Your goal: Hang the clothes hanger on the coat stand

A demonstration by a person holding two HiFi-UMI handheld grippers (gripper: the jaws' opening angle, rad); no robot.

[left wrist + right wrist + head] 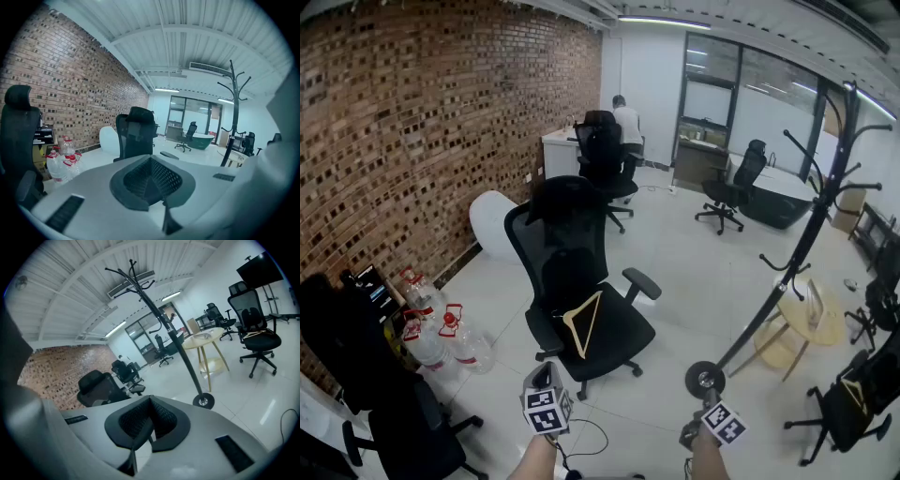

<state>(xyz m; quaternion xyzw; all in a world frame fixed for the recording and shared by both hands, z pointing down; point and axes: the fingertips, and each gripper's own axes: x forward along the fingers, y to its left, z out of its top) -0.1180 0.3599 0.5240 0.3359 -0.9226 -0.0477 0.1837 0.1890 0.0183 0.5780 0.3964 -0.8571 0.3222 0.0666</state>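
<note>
A wooden clothes hanger (583, 322) lies on the seat of a black office chair (572, 272) in the middle of the head view. The black coat stand (806, 234) rises to the right of it from a round base (705, 378). My left gripper (544, 377) is held low in front of the chair, its jaws shut and empty. My right gripper (707, 401) hangs just short of the stand's base, also shut on nothing. The left gripper view shows the chair (136, 133) and the stand (234, 117). The stand (173, 338) fills the right gripper view.
Several water bottles (441, 337) stand by the brick wall at the left. A round wooden table (811, 319) sits behind the stand. Another black chair (853, 403) with a second hanger is at the right. A cable (591, 436) lies on the floor. A person (626, 122) stands far back.
</note>
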